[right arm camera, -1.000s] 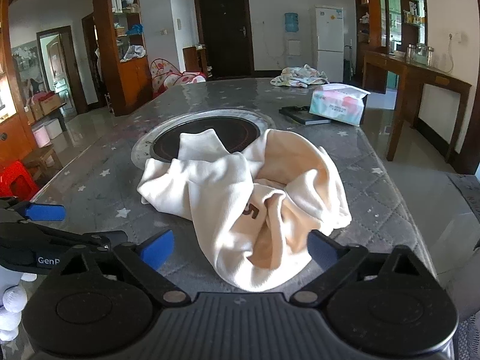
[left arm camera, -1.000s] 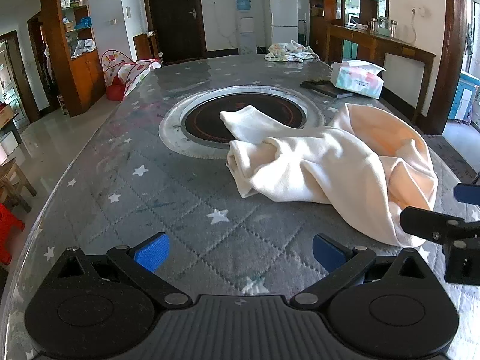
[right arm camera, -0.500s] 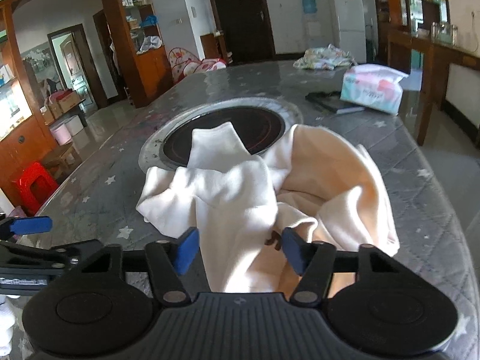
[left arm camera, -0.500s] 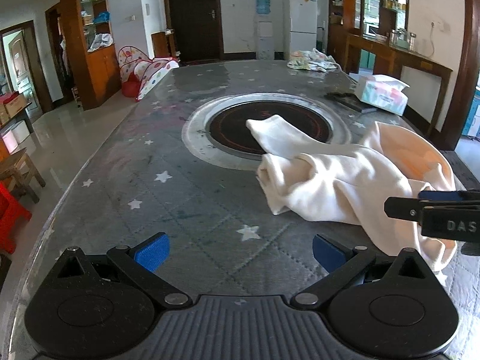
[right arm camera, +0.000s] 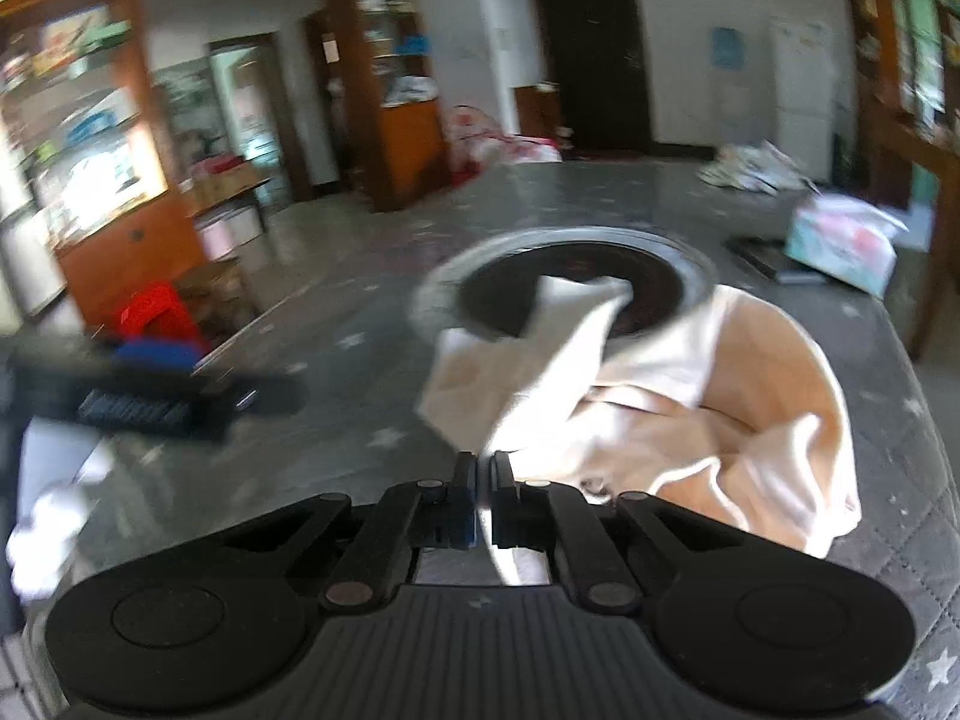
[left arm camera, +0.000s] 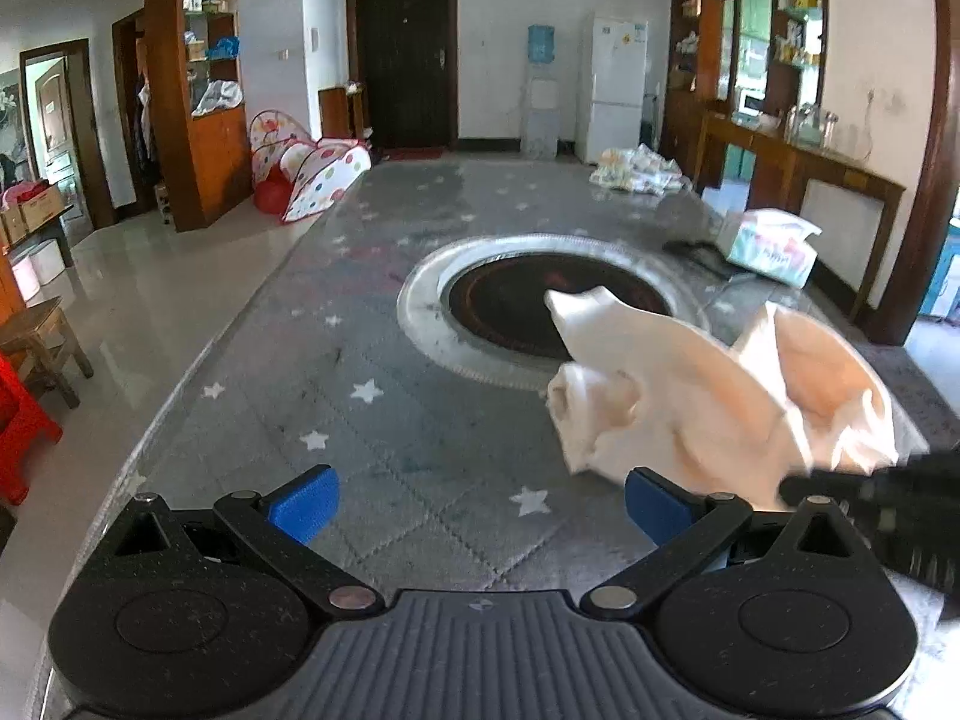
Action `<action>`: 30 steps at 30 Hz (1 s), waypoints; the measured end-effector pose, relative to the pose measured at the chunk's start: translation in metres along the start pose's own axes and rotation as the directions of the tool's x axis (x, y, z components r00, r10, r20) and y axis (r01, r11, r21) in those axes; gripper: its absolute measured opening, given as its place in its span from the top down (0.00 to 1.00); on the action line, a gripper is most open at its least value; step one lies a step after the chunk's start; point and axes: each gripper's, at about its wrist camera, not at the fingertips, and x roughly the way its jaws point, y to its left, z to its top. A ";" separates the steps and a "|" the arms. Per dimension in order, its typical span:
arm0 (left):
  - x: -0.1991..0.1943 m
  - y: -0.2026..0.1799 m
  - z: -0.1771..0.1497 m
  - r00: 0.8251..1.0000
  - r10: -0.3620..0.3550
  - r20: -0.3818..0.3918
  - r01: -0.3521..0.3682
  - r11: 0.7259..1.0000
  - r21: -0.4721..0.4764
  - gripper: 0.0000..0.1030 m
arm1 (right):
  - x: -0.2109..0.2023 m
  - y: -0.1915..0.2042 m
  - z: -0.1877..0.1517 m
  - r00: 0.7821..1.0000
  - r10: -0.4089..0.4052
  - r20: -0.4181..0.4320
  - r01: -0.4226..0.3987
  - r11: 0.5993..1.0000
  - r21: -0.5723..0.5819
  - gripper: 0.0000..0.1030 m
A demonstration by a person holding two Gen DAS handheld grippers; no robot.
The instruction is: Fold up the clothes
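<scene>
A cream and peach garment [left arm camera: 690, 396] lies crumpled on the grey star-patterned table [left arm camera: 360, 420], partly over the round inset hotplate [left arm camera: 510, 300]. In the right wrist view my right gripper [right arm camera: 483, 480] has its jaws closing tight on a near fold of the garment [right arm camera: 720, 408], with cloth pinched between the pads. That view is blurred. My left gripper [left arm camera: 480, 504] stands open over bare table, left of the garment, with nothing between its blue pads [left arm camera: 303, 501]. The right gripper [left arm camera: 870, 492] shows at the left wrist view's right edge. The left gripper [right arm camera: 150, 384] appears at far left in the right wrist view.
A tissue pack [left arm camera: 771, 246] and a dark flat item [right arm camera: 774, 261] sit right of the hotplate. A patterned cloth bundle [left arm camera: 636, 168] lies at the table's far end. The table edge curves along the left, with a red stool [left arm camera: 18, 420] on the floor beyond.
The right gripper's jaws went from wide open to shut on the garment's near fold, and the cloth has lifted there. The left gripper rose and shifted, still open.
</scene>
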 end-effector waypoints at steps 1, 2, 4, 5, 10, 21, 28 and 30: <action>-0.003 -0.001 0.000 1.000 -0.009 0.005 0.009 1.000 0.005 0.00 | -0.003 0.008 -0.003 1.000 0.021 -0.006 -0.021 1.000 -0.022 0.97; -0.006 -0.001 0.000 1.000 -0.020 0.009 0.020 1.000 0.010 0.00 | -0.006 0.015 -0.006 0.999 0.041 -0.013 -0.042 0.998 -0.044 0.97; -0.012 -0.003 0.000 0.999 -0.042 0.015 0.042 0.999 0.021 0.00 | -0.011 0.031 -0.014 0.997 0.075 -0.034 -0.077 0.993 -0.092 0.97; -0.015 -0.004 0.000 0.998 -0.053 0.018 0.053 0.998 0.026 0.00 | -0.013 0.039 -0.019 0.994 0.094 -0.048 -0.099 0.989 -0.113 0.97; -0.021 -0.012 -0.004 0.989 -0.146 -0.006 0.146 0.987 0.061 0.00 | -0.027 0.075 -0.042 0.977 0.192 -0.090 -0.205 0.965 -0.164 0.96; -0.022 -0.015 -0.024 0.972 -0.228 -0.055 0.233 0.965 0.120 0.01 | -0.084 0.057 -0.043 0.986 0.166 -0.022 -0.167 0.972 -0.166 0.80; -0.024 -0.034 -0.029 0.949 -0.304 -0.077 0.313 0.934 0.170 0.04 | -0.079 0.000 -0.017 0.986 -0.157 0.049 0.161 0.981 -0.106 0.69; -0.023 -0.042 -0.033 0.943 -0.321 -0.092 0.333 0.922 0.196 0.06 | -0.070 -0.017 -0.013 0.976 -0.215 0.042 0.218 0.972 -0.093 0.68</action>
